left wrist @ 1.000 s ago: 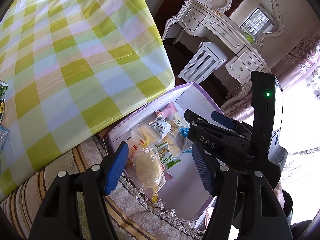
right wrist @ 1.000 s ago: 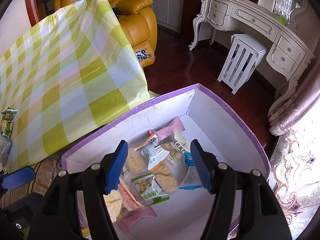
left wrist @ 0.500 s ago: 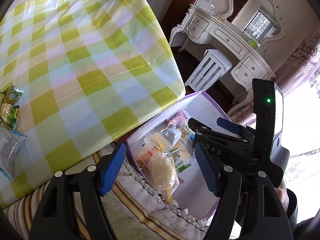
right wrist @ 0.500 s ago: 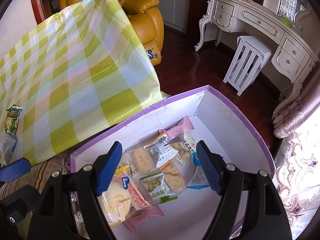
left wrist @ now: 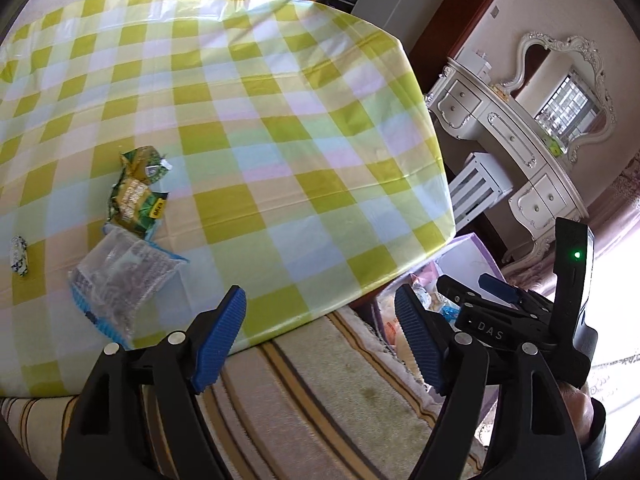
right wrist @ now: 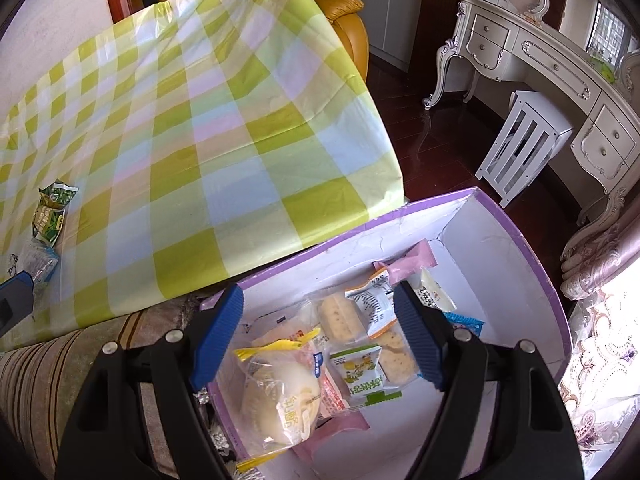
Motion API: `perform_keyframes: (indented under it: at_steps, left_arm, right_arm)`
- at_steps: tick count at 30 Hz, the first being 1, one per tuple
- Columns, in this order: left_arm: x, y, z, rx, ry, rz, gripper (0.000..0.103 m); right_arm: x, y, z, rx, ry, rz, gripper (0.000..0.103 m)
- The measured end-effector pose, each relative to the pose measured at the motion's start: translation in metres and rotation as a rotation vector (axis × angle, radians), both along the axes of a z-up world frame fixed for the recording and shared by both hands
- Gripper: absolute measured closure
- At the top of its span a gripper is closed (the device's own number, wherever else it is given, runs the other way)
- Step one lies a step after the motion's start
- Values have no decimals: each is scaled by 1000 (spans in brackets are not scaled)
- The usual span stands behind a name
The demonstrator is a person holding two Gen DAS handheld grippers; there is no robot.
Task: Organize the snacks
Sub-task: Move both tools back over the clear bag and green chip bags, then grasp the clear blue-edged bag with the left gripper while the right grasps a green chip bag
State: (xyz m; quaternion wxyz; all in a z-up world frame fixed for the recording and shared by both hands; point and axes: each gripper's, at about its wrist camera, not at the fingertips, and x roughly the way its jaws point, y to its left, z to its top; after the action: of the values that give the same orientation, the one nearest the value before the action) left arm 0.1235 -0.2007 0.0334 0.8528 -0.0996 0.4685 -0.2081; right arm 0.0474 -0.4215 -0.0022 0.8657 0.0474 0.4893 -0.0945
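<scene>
Across most of both views, the counter (left wrist: 280, 128) spreads under a yellow-green checked cloth (right wrist: 224, 152); its near edge overhangs a striped rug (left wrist: 312, 392); beside that edge, on the rug, sits a purple-rimmed box (right wrist: 516, 240) with white inner walls, seen fully from the right wrist, only a corner of it from the left. Beyond the counter, an orange armchair (right wrist: 344, 12); to the right, a cream dressing table (right wrist: 560, 76) with a white slatted stool (right wrist: 524, 140) before it.

Inside the box, a heap of wrapped snacks; largest is a round pale bun in a clear wrapper (right wrist: 280, 396) at the near side; next to it a green-and-white packet (right wrist: 360, 372); behind, biscuit packs (right wrist: 340, 316) and a pink wrapper (right wrist: 412, 268) against the far wall.

On the counter, left side, three snacks lie loose: a clear bag with blue edge (left wrist: 120, 276); just beyond it a green crumpled packet (left wrist: 138, 196); well apart to the left, a small white wrapped sweet (left wrist: 18, 256).

Left tongs (left wrist: 320, 336) spread wide, holding nothing, poised over the counter's near edge and the rug; right tongs (right wrist: 316, 332) likewise spread wide and empty, poised above the box contents.
</scene>
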Motion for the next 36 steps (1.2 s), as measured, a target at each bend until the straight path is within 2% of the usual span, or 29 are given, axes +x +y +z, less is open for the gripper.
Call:
perform_keyframes:
  at_steps: [8,11,13,16,19,22,27,29,33,36]
  left_arm:
    - [7,75,2,27,-31,125,18]
    - [12,96,1,68,-40,139,14]
    - [17,99,-1,126,-48,107,14]
    - [24,91,-7,227,-51,9,13]
    - [31,80,-15,288,-52,-76,13]
    - [41,76,-26,320,-26,-110,13]
    - [51,80,-40,327,16,-127,13]
    - [53,81,-43,340,18,-126,15]
    - [54,81,-49,341,34,-147,28]
    - [56,83,-54,319,57,-158,42]
  right_arm:
    - [10,36,5,-26,5,88,26]
    - [13,44,10,-18,-4,102,25]
    - [16,49,12,-3,-9,111,24]
    - [22,63,13,-6,-8,141,23]
    - [28,77,13,3,-3,175,23]
    - [33,90,14,1,-3,200,23]
    - [43,107,17,7,-8,228,23]
    - [48,115,17,7,-7,238,22]
    - [57,130,16,11,-7,261,22]
    - [63,144,16,9,-10,282,22]
